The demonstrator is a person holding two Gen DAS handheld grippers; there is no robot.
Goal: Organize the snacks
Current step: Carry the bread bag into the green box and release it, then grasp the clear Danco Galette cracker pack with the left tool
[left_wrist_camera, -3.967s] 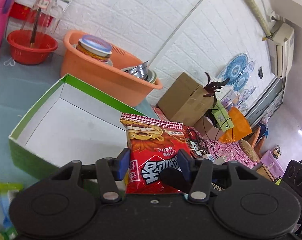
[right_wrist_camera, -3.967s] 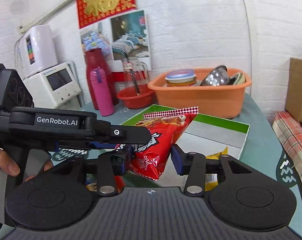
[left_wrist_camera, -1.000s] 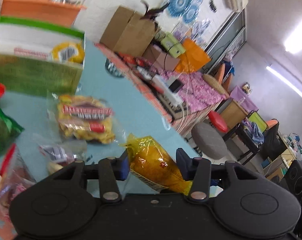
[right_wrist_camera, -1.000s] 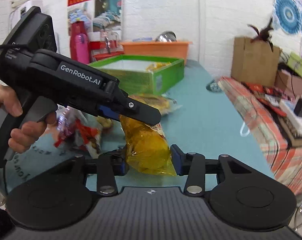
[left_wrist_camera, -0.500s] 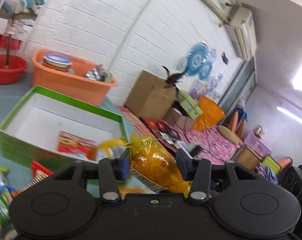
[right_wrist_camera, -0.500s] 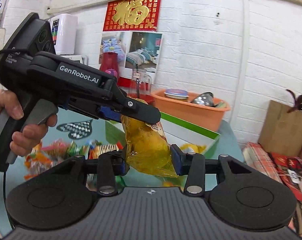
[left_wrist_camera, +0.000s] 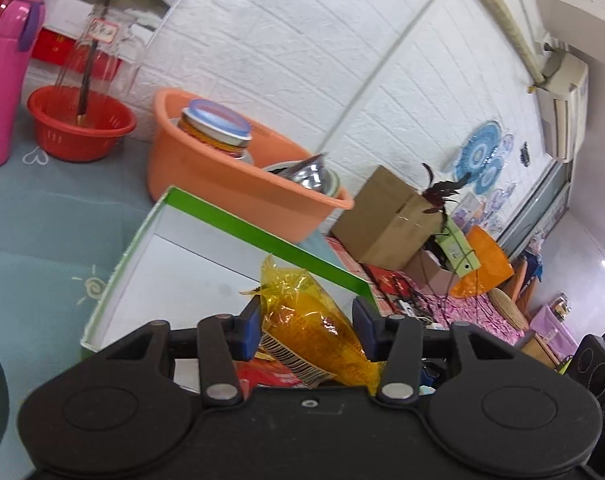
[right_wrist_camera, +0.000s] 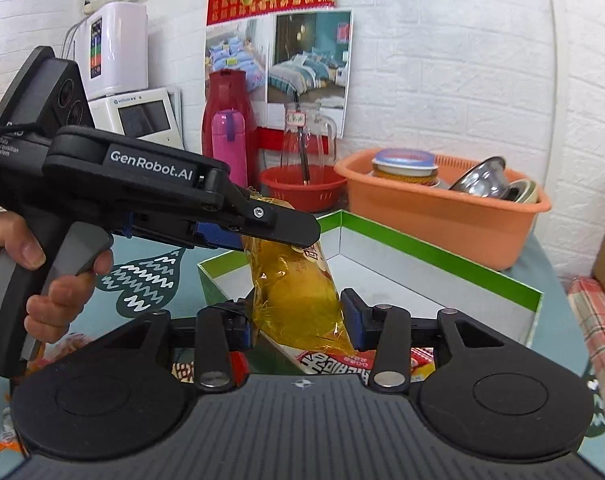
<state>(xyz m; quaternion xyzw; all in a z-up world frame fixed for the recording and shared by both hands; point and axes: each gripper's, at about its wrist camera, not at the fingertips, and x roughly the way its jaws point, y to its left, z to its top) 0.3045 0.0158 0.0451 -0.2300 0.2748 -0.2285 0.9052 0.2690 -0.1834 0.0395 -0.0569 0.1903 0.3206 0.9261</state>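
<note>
Gripping one yellow snack bag [right_wrist_camera: 298, 300] over green box [right_wrist_camera: 442, 250], both tongs clenched, bag tilted, upper end leaning left

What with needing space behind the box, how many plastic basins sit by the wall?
2: an orange tub behind the green box, and a smaller red basin left of it, beside the pink bottle. More may lie out of view.

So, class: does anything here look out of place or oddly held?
Yes. One yellow snack bag hangs tilted over the green box, held by both the left gripper and the right gripper at once. Nothing looks spilled or torn.
</note>
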